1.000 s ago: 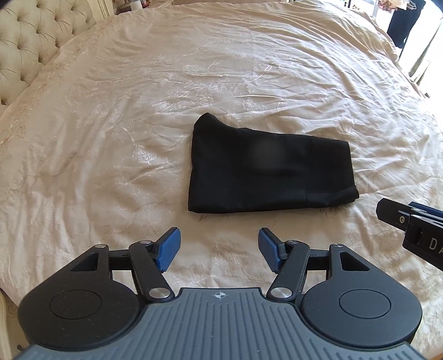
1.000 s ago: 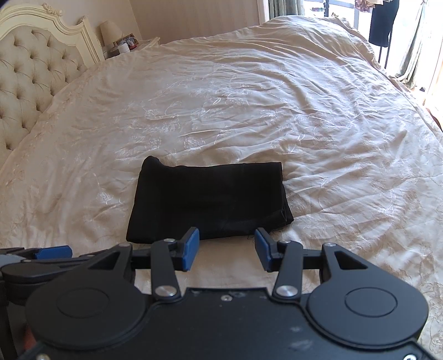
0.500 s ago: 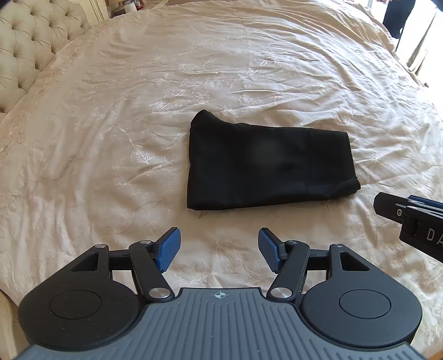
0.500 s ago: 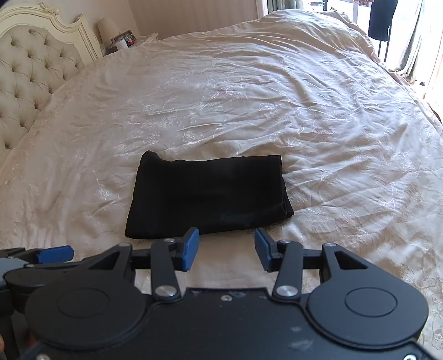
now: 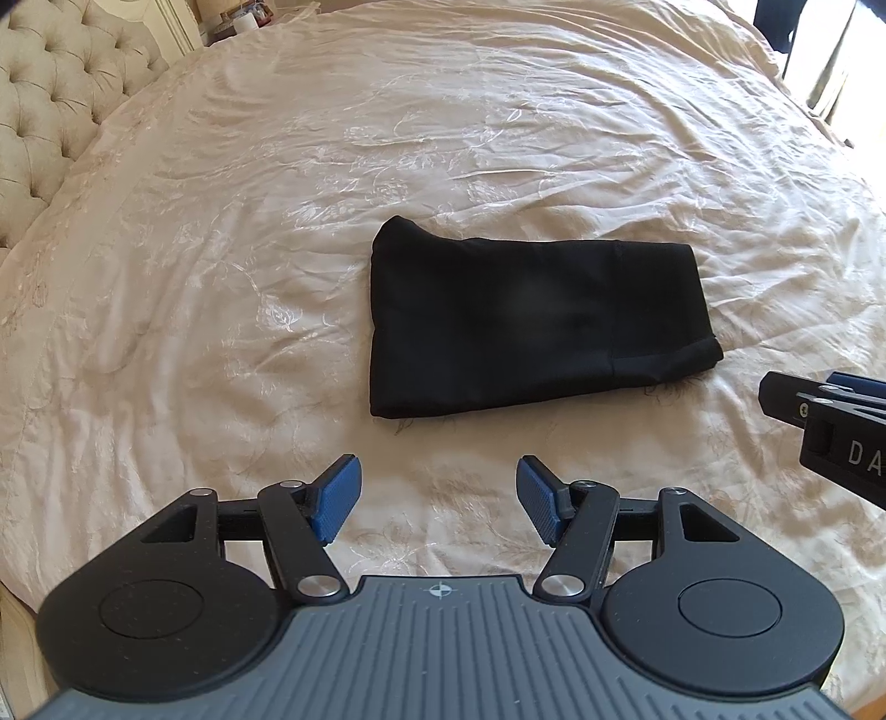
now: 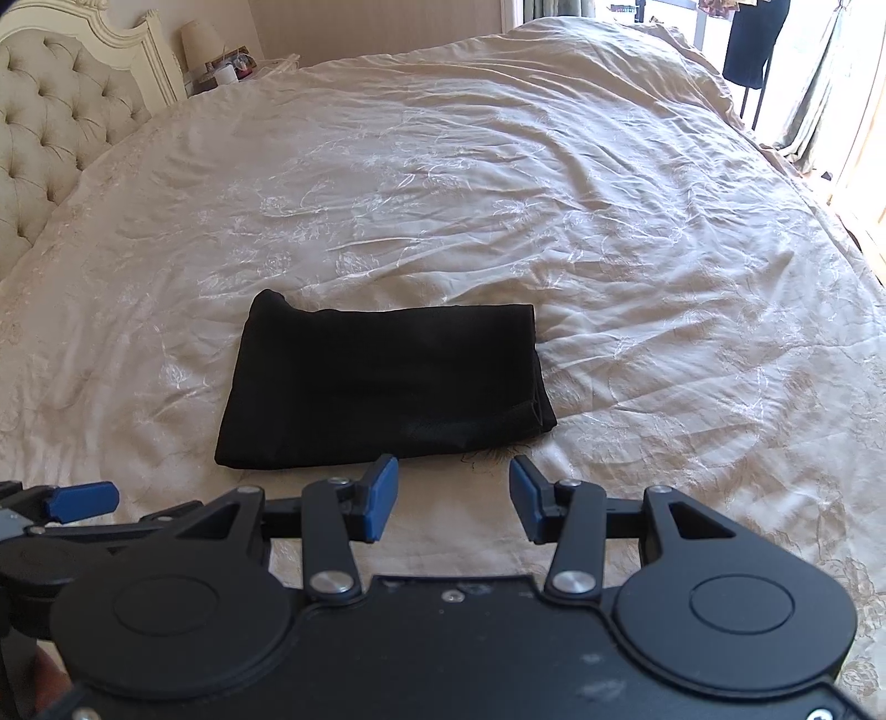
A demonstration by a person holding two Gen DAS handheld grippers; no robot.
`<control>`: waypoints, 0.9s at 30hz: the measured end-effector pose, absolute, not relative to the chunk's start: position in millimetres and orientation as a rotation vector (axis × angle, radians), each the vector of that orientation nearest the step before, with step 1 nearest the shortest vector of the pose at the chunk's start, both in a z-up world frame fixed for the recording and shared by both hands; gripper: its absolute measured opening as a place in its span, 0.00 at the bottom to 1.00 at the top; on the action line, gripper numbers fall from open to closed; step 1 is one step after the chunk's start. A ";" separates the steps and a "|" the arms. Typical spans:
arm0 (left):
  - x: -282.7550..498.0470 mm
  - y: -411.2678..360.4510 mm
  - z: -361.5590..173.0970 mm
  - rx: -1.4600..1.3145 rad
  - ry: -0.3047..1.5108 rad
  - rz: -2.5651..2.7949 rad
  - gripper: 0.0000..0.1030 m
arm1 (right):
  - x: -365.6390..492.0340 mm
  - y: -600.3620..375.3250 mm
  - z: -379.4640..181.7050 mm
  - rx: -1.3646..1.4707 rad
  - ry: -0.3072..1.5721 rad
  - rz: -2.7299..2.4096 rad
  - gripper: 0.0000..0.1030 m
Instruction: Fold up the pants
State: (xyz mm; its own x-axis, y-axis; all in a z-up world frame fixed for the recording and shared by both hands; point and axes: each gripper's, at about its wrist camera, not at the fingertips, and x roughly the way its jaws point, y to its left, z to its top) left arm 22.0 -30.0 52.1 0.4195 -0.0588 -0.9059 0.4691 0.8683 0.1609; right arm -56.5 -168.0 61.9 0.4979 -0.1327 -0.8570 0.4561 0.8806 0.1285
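Black pants [image 5: 531,321] lie folded into a flat rectangle on the cream bedspread [image 5: 221,277]; the right wrist view shows the same pants [image 6: 382,382] just beyond the fingertips. My left gripper [image 5: 437,498] hovers on the near side of the bundle, open, with only bedspread between its blue pads. My right gripper [image 6: 453,495] is also open and empty, its pads close to the near edge of the pants. Each view catches part of the other gripper at its side edge.
A tufted headboard [image 6: 50,149] stands at the left, with a lamp and small items on a nightstand [image 6: 221,69] behind it. Dark clothing hangs on a rack [image 6: 750,44] by curtains at the far right. The wrinkled bedspread [image 6: 609,221] stretches wide around the pants.
Both views have shifted slightly; the pants sit a little farther from the grippers in frame. The pants keep their shape and both grippers keep their opening.
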 end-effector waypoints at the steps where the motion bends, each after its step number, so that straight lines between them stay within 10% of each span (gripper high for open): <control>1: 22.1 -30.0 52.2 0.424 1.096 -0.344 0.59 | -56.8 -168.1 61.5 0.362 0.991 -0.366 0.46; 27: 12.6 -29.9 51.3 0.428 1.108 -0.333 0.59 | -60.9 -166.9 57.8 0.375 1.002 -0.321 0.46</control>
